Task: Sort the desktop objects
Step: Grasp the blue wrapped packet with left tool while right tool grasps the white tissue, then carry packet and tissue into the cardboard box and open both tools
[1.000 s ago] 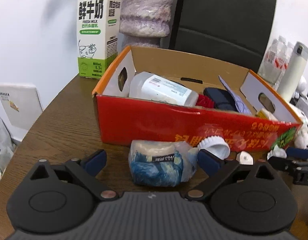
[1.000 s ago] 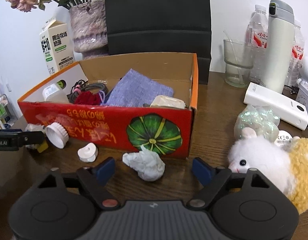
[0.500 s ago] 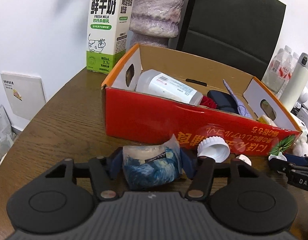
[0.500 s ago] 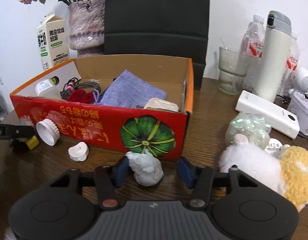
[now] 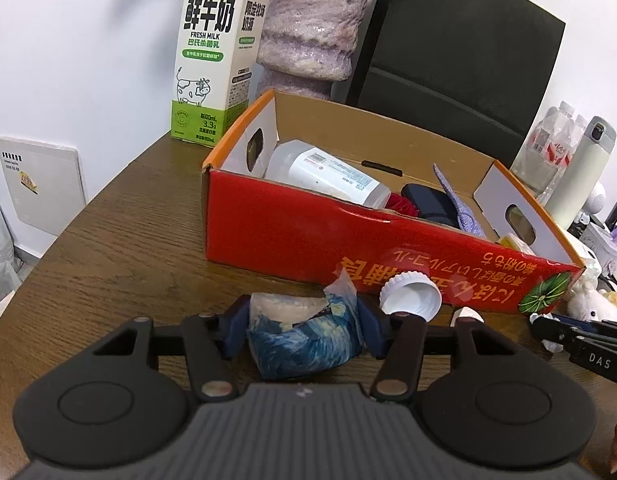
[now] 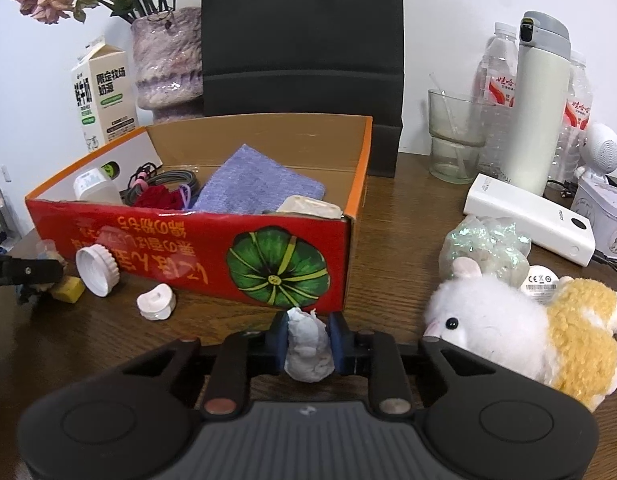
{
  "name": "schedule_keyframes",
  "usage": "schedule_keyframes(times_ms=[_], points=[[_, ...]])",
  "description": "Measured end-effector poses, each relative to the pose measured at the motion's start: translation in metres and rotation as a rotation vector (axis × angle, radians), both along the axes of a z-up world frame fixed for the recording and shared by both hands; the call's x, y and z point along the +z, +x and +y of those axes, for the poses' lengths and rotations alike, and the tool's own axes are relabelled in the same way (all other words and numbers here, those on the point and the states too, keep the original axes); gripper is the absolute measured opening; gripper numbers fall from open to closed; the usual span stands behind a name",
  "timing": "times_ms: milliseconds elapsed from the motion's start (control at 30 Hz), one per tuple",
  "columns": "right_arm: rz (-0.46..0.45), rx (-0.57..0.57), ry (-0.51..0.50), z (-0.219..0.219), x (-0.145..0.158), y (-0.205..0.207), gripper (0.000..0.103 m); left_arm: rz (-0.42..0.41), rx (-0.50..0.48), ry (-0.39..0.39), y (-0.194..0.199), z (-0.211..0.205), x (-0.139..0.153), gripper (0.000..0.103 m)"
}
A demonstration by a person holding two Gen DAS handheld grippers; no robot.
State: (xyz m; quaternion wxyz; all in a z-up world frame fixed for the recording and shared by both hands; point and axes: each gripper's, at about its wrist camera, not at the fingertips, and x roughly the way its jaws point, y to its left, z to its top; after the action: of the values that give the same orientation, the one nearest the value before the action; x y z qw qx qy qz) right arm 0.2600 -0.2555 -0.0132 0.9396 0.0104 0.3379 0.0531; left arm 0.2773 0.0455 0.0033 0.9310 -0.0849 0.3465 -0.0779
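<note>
The left gripper is closed on a blue-patterned packet just in front of the red box on the wooden table. A white cap leans against the box front beside it. The right gripper pinches a crumpled white tissue near the box's pumpkin corner, with a plush hamster to its right.
</note>
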Motion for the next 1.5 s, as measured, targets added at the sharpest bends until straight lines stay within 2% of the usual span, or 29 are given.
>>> schedule_keyframes(times_ms=[400, 633, 833, 1000, 1167, 1500], points=[[-0.036, 0.013, 0.037, -0.007, 0.011, -0.013, 0.02, -0.034, 0.064, -0.061, -0.016, 0.029, 0.013, 0.054], [-0.091, 0.034, 0.068, -0.008, 0.031, -0.034, 0.02, -0.086, 0.015, -0.09, -0.037, 0.025, 0.03, 0.054], [-0.186, 0.062, 0.081, -0.002, 0.059, -0.043, 0.02, -0.208, -0.039, -0.037, -0.043, 0.005, 0.057, 0.054], [-0.222, 0.068, 0.112, 0.005, 0.072, -0.02, 0.02, -0.258, -0.039, -0.066, -0.019, -0.016, 0.076, 0.055], [-0.241, 0.039, 0.139, 0.007, 0.074, 0.018, 0.02, -0.255, -0.021, -0.101, 0.015, -0.039, 0.075, 0.055], [-0.177, -0.015, 0.162, 0.01, 0.055, 0.091, 0.02, -0.239, 0.036, -0.043, 0.077, -0.07, 0.061, 0.055]])
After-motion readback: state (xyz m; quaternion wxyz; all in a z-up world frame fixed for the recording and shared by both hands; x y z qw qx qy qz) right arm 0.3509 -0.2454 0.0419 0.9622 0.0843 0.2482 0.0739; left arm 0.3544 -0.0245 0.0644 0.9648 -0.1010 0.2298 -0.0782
